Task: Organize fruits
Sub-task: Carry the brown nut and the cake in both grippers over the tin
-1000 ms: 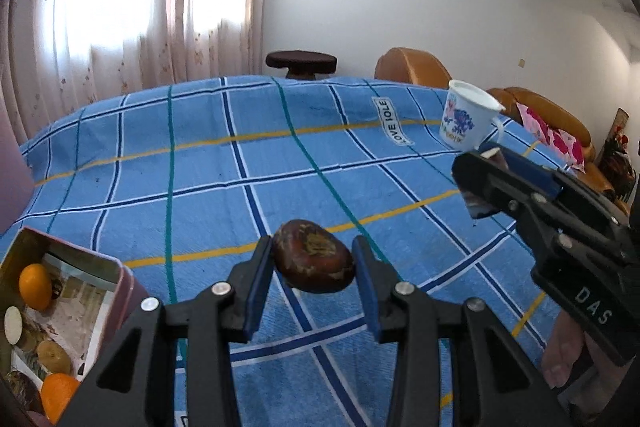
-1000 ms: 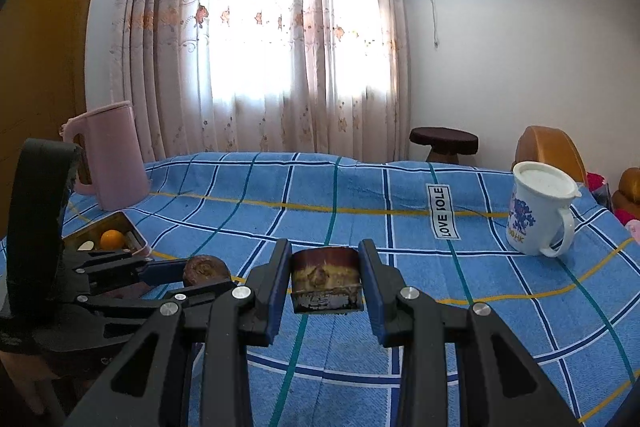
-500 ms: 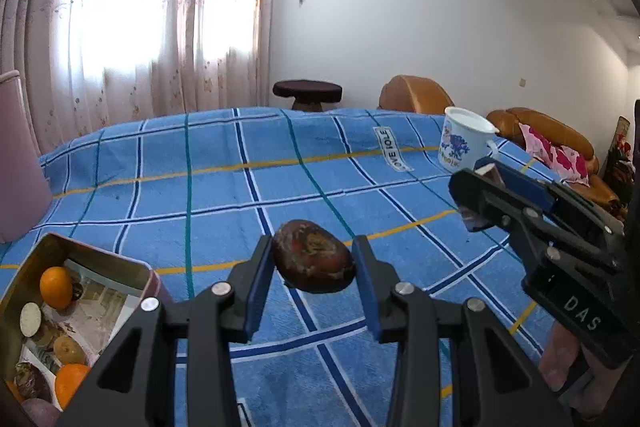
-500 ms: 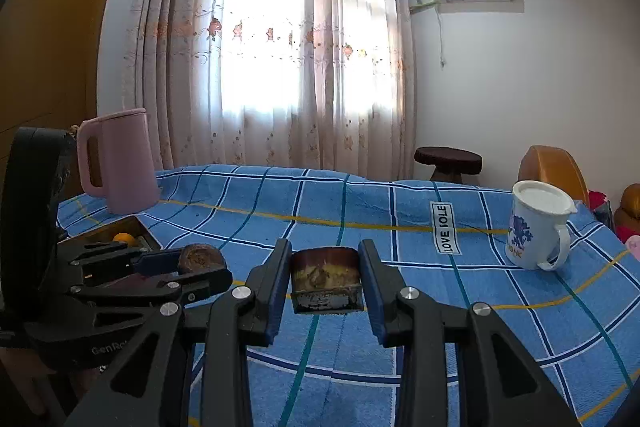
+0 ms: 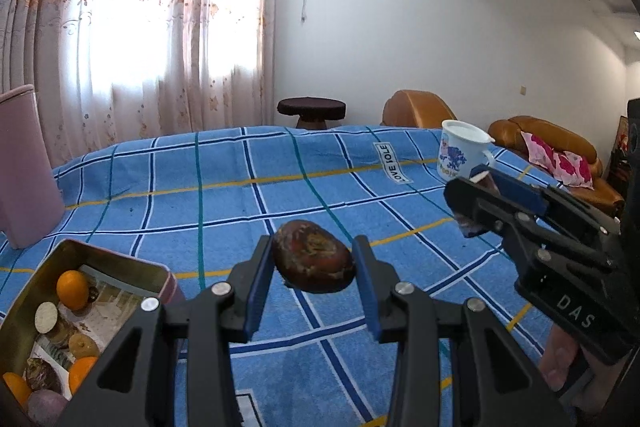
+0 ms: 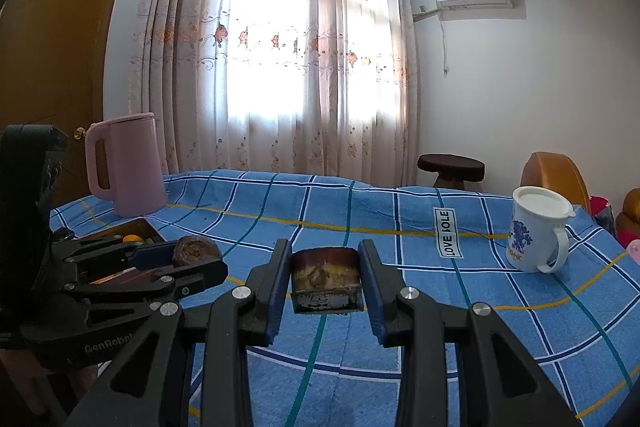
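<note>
My left gripper [image 5: 314, 269] is shut on a dark brown mottled oval fruit [image 5: 313, 261], held above the blue checked cloth. It also shows in the right wrist view [image 6: 196, 251]. My right gripper [image 6: 325, 281] is shut on a dark cut fruit piece [image 6: 326, 279] with a flat brown-yellow face. The right gripper also shows at the right of the left wrist view [image 5: 480, 199]. A metal tin [image 5: 24, 311] at lower left holds oranges and several other fruits; its rim also shows in the right wrist view [image 6: 152, 229].
A pink jug [image 6: 128, 165] stands at the left behind the tin. A white mug with a blue print [image 6: 534, 231] stands at the right. A dark stool [image 6: 450, 167] and orange sofa [image 5: 548, 143] lie beyond the table.
Both grippers have risen and tilted up with their fruits still held. The tin shows further into the left wrist view, and the jug appears larger.
</note>
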Available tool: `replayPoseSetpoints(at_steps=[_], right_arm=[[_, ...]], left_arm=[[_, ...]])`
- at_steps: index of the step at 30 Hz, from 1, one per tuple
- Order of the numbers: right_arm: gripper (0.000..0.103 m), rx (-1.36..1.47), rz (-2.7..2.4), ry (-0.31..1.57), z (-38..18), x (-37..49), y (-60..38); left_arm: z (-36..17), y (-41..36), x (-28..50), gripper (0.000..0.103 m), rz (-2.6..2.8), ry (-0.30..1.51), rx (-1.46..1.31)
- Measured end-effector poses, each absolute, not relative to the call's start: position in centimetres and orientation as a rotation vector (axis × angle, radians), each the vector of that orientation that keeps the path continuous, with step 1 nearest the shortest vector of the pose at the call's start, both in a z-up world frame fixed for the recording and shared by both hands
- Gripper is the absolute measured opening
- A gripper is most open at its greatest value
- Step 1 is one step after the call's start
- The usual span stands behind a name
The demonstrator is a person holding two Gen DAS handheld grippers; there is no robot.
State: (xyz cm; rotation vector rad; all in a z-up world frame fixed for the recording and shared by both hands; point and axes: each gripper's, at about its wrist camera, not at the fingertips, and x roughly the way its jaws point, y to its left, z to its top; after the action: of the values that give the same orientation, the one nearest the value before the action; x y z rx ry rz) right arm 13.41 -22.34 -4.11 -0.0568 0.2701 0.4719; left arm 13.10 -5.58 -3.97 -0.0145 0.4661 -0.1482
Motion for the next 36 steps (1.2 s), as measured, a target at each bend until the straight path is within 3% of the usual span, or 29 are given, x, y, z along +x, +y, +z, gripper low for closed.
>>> replayPoseSetpoints(at_steps=[36], right_arm=[[0.036, -0.139, 0.829, 0.313, -1.8, 10.5, -5.2]], left_arm=[[-2.6, 9.6, 5.0, 0.041, 0.09, 0.422, -0.173]])
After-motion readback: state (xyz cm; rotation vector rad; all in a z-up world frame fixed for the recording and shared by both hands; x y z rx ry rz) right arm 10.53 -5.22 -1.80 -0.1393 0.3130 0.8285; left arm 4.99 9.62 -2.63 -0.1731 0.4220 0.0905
